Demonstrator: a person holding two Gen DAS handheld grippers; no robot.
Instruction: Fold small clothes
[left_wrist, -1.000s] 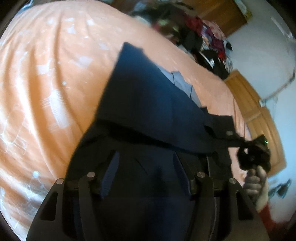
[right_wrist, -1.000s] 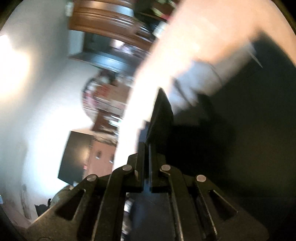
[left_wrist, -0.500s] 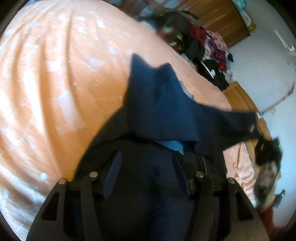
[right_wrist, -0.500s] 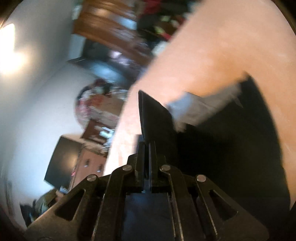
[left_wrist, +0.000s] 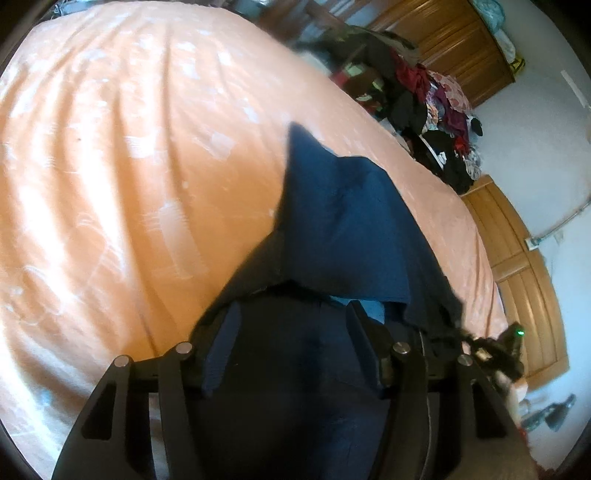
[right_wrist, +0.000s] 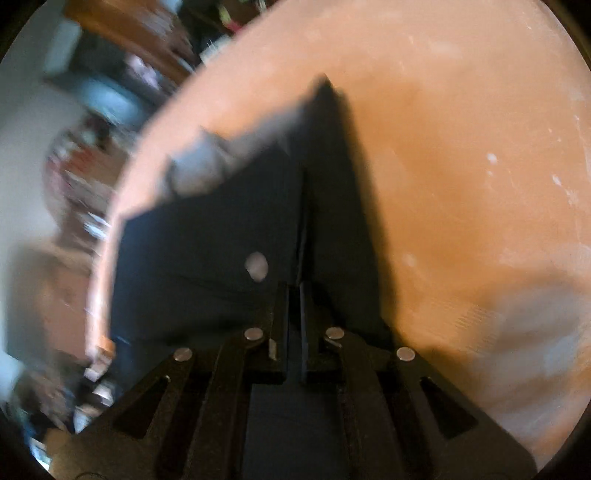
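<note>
navy garment (left_wrist: 343, 229) now bunched narrower

The left black two-finger claw (left_wrist: 291, 332) fills the bottom of its own view, its fingers (left_wrist: 221, 350) spread well apart with dark navy fabric (left_wrist: 332, 229) draped over and between them, so their tips are hidden and a grip cannot be judged. The right black two-finger claw (right_wrist: 294, 291) rises from the bottom centre of its view, fingers pressed nearly together, pinching a fold of that fabric. In the left view's lower right, the right claw appears small and blurred, with a hand (left_wrist: 508, 387) just below it.
</note>
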